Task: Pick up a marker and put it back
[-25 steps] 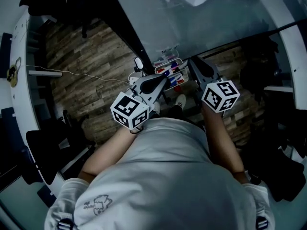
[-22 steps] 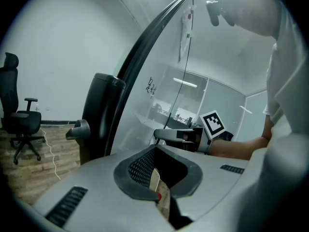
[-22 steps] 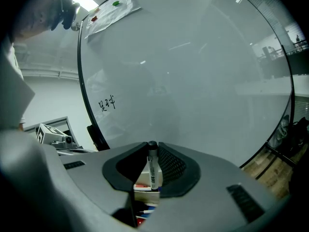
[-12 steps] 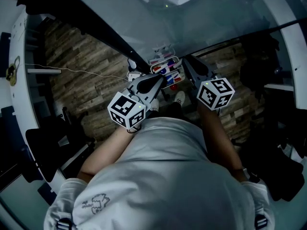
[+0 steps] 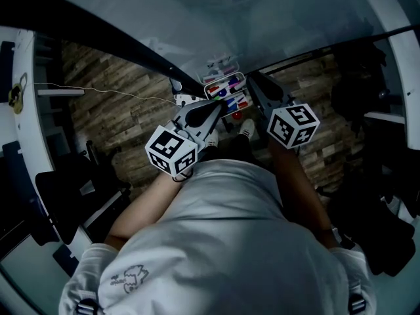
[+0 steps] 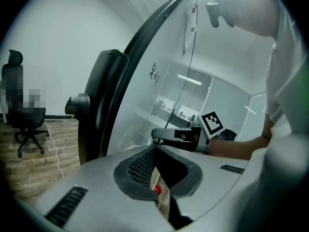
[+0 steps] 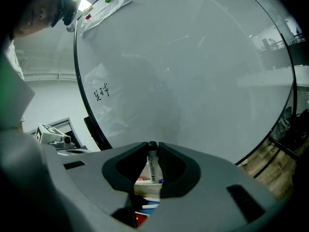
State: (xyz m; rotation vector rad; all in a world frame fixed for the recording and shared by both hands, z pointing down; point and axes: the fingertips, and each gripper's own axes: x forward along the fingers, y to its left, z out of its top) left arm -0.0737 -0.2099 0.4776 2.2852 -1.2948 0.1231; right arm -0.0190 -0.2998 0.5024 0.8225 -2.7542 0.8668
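Only the black cap and upper barrel of the marker (image 7: 152, 164) show; the right tool (image 7: 153, 149) covers the rest. Both tools partly hide the marker tray (image 5: 227, 78), and its contents are too small to sort. A red dot (image 6: 157, 189) behind the left tool (image 6: 155, 149) cannot be identified.

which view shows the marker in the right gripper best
The right gripper view: the marker, black-capped, stands upright, clamped in the jaws of the right gripper. The head view shows that gripper at the marker tray, but not the held marker. The left gripper view misses it too.

By a marker tray (image 5: 211, 86), the left hand-held gripper (image 5: 219, 107) and right hand-held gripper (image 5: 252, 78).
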